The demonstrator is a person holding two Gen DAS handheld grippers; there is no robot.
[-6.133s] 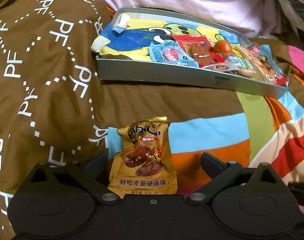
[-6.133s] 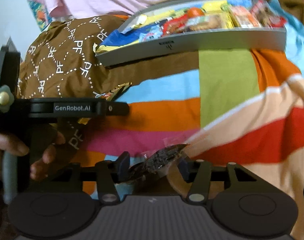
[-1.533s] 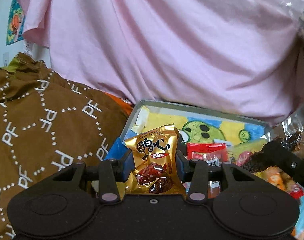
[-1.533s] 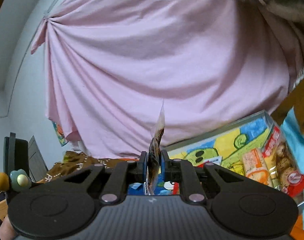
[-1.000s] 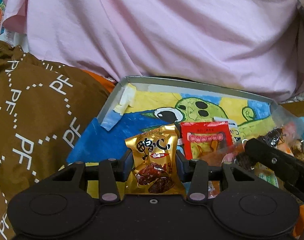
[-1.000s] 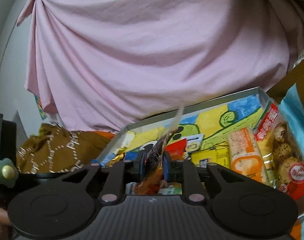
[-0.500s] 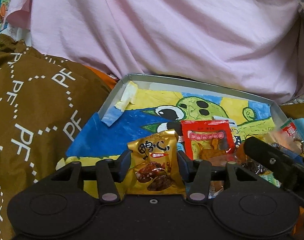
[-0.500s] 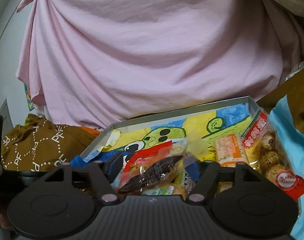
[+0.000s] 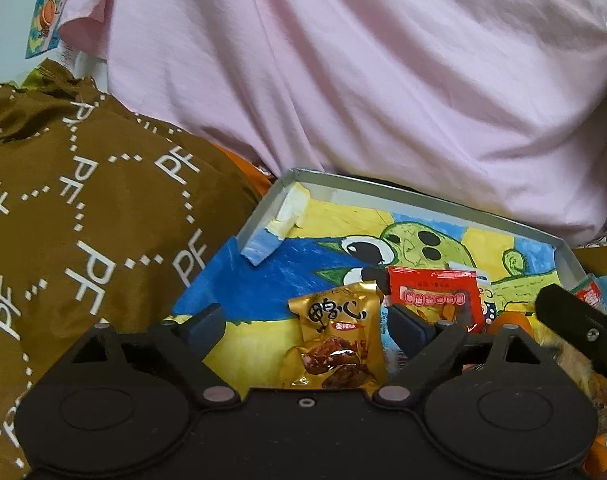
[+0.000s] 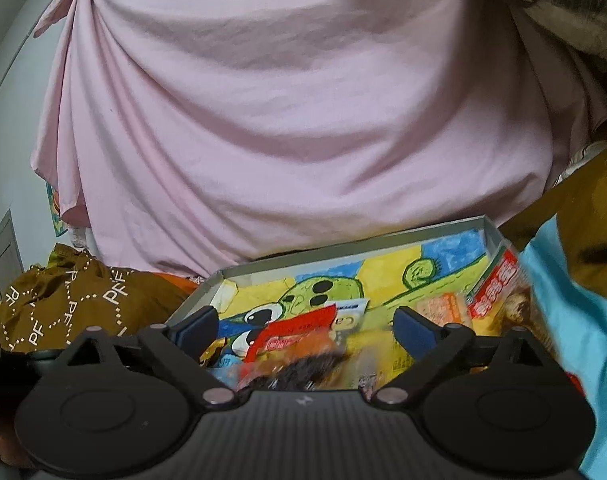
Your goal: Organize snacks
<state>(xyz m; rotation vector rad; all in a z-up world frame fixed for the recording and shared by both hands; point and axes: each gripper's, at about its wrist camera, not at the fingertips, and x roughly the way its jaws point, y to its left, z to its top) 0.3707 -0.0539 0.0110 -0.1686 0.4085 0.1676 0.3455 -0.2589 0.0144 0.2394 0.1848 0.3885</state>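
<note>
- The shallow grey tray, with a cartoon drawing on its bottom, lay in the lower middle of both views and held the snacks.
- The gold packet lay flat in the tray, between the spread fingers of the left tongs, which had just been opening; neither pad touched it.
- It carried black Chinese characters that I could not read surely, and a picture of dark brown pieces.
- A red packet lay just to the right of it.
- The right tongs had also just been opening and stood wide; a blurred dark snack in clear wrap lay loose between them.
- The brown cloth at left was printed with "PF".
- A pink sheet filled the upper part of the frame.
</note>
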